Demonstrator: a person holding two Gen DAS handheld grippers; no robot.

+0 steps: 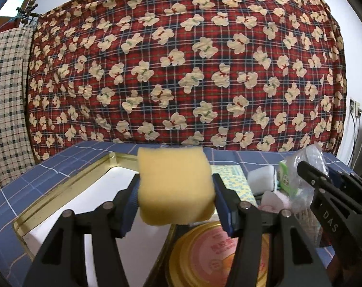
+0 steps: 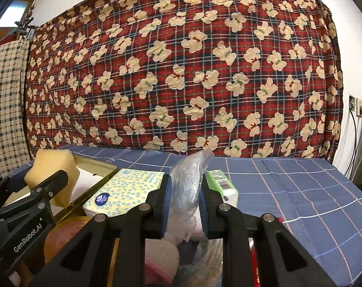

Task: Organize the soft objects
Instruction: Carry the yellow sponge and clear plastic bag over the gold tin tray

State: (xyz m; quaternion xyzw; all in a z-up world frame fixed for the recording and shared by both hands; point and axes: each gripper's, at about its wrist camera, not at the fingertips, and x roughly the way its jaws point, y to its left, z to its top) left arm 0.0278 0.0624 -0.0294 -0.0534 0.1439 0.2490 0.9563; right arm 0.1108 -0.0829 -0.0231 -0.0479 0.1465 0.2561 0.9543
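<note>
Left gripper clamps yellow sponge above gold-rimmed tray; lower gently, release inside rim. Right gripper pinches clear plastic bag; hold steady.

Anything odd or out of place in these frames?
Nothing damaged or spilled. The left gripper holds a yellow sponge over the gold tray; the right gripper pinches a crumpled clear plastic bag.

Left tool gripping yellow sponge, gold tray
</note>
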